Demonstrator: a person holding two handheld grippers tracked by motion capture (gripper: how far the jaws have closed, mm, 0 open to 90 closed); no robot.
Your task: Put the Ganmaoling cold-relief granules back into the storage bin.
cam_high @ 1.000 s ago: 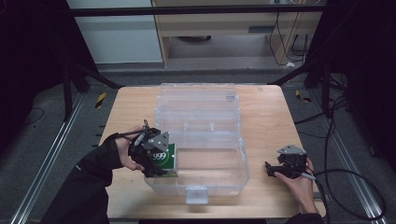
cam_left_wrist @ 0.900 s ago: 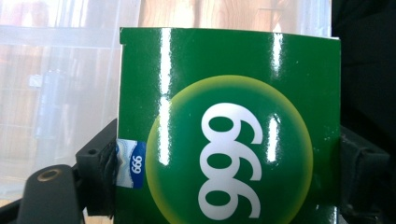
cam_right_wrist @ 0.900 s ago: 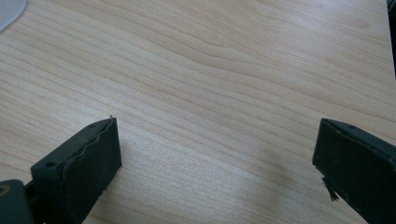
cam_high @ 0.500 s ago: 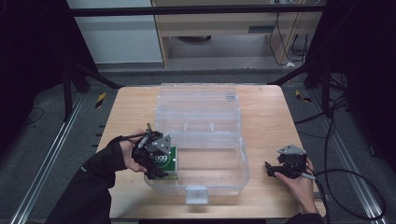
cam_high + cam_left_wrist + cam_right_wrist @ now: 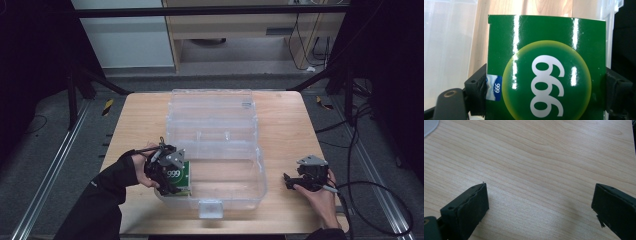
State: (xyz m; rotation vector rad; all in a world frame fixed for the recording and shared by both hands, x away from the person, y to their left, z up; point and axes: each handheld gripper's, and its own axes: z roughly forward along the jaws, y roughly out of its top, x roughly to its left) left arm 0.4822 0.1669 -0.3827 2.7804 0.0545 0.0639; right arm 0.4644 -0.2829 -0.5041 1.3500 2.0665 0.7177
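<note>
A green box (image 5: 179,176) with a white "999" on a yellow-green disc is held by my left gripper (image 5: 167,172) at the front left corner of the clear plastic bin (image 5: 235,180). In the left gripper view the green box (image 5: 546,67) stands between the two black jaws, and both pads press on its sides. My right gripper (image 5: 300,181) rests on the table to the right of the bin. In its own view my right gripper (image 5: 540,207) stands open, wide apart over bare wood.
The bin's open lid (image 5: 212,112) lies flat behind it on the wooden table (image 5: 285,125). A latch tab (image 5: 210,208) sticks out at the bin's front. Black frame legs and cables stand around the table, and a cable trails off at the right.
My left gripper has sunk with the green box, down into the bin's front left corner. The right gripper has stayed where it was.
</note>
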